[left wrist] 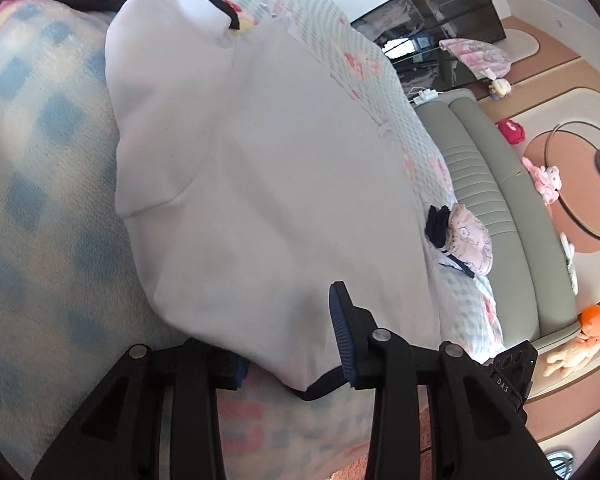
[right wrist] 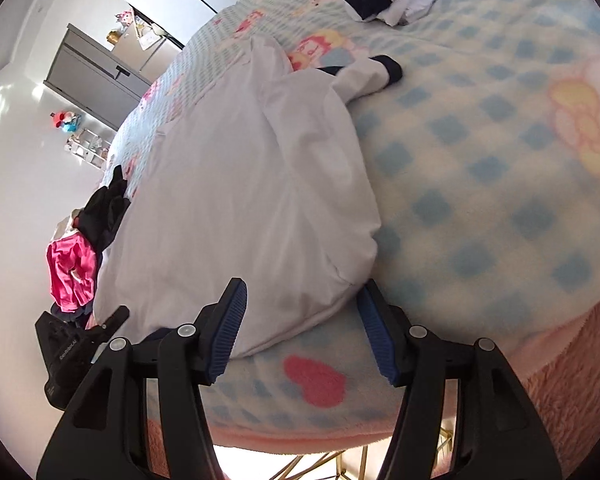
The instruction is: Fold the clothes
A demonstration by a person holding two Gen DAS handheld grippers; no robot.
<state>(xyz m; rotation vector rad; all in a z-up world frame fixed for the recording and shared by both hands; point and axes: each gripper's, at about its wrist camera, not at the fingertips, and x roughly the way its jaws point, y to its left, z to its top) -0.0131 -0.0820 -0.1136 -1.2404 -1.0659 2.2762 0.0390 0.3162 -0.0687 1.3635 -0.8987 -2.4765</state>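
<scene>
Now, shirt (left wrist: 268,184): spread on bed (right wrist: 480,168), sleeve (right wrist: 374,72) out.
Left claw (left wrist: 288,364): spread at hem.
Right claw (right wrist: 304,332): spread at corner.
Folded pile (left wrist: 466,236): aside.

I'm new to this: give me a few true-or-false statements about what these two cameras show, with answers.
1. The white garment lies on a blue-checked blanket. True.
2. The right gripper is clamped shut on a sock. False: its jaws stand open around the garment's edge.
3. The garment's cuff is dark navy. True.
4. The left gripper holds the pink clothes. False: it is open at the white garment's corner; the pink clothes lie apart in a pile.
</scene>
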